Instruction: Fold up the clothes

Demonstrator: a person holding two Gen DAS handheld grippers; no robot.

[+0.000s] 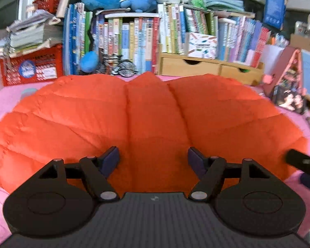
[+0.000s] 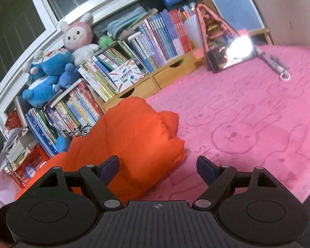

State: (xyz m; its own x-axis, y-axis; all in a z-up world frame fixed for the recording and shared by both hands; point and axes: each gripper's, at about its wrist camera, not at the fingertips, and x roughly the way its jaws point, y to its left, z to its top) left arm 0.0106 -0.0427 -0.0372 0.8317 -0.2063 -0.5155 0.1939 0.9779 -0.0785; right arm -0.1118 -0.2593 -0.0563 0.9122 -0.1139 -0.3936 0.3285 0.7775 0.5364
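orange jacket [image 1: 150, 119] runs under the left gripper [image 1: 153, 161], near edge hidden.

A bright orange quilted puffer jacket [image 1: 150, 119] lies on the pink rabbit-print blanket [image 2: 248, 128], close in front of the row of books along the blanket's far edge. It is folded in on itself into a thick, puffy bundle: two padded side panels are turned inward and meet a narrower middle strip, with stitched seams running across each panel. Its top edge rises in soft humps toward the books. Seen from the right wrist, the jacket [image 2: 134, 136] forms a compact mound whose right end is bunched and creased, resting on the blanket.
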